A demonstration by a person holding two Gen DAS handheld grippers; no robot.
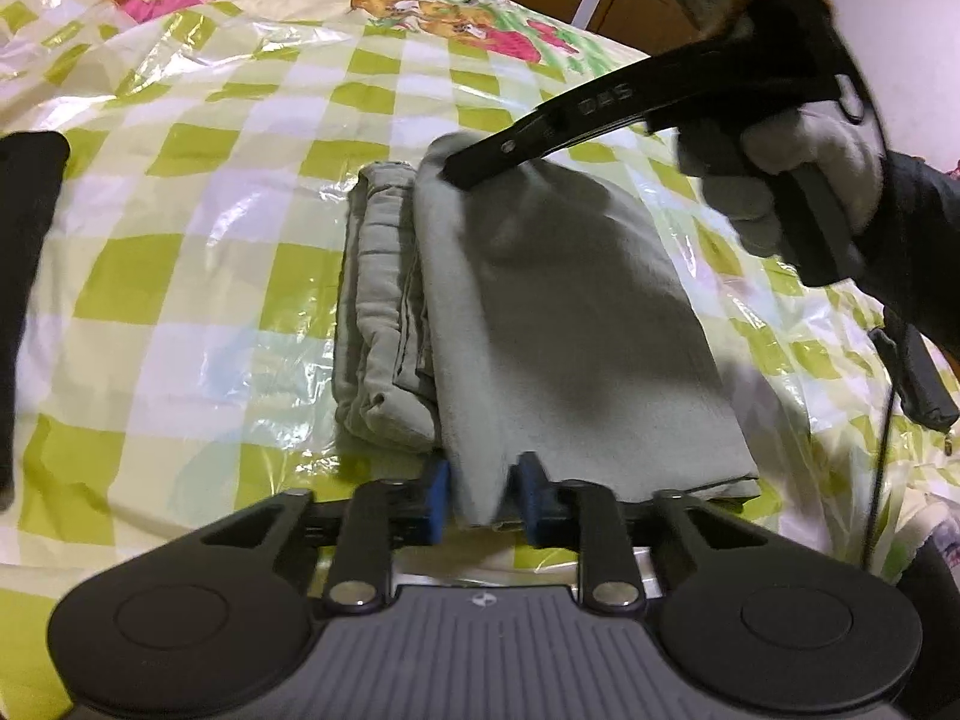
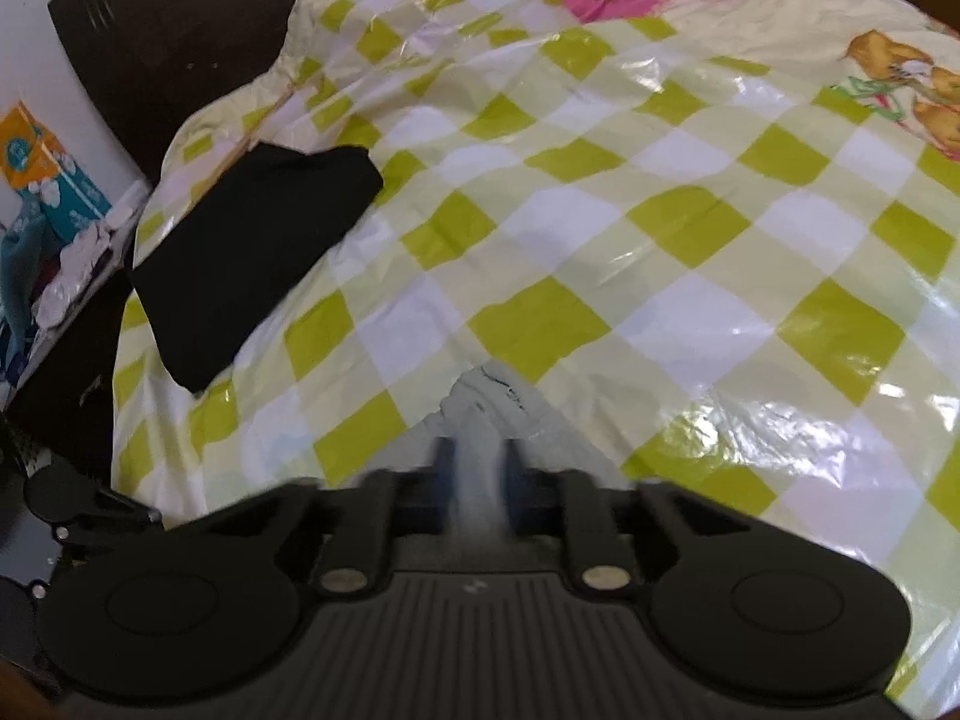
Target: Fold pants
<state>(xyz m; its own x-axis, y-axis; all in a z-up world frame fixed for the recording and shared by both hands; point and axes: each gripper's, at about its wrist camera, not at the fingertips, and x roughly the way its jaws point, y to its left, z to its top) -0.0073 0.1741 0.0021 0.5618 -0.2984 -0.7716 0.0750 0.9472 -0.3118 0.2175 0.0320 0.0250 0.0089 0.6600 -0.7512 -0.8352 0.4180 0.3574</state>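
Both grippers clamp the grey pants on the checkered bed cover, left gripper at the near corner, right gripper at the far one; soft, light, floppy cloth, best pinched at corners.

Pale grey-green pants lie folded into a thick oblong bundle on the bed, layered edges and hems stacked along one side, smooth top panel draped over
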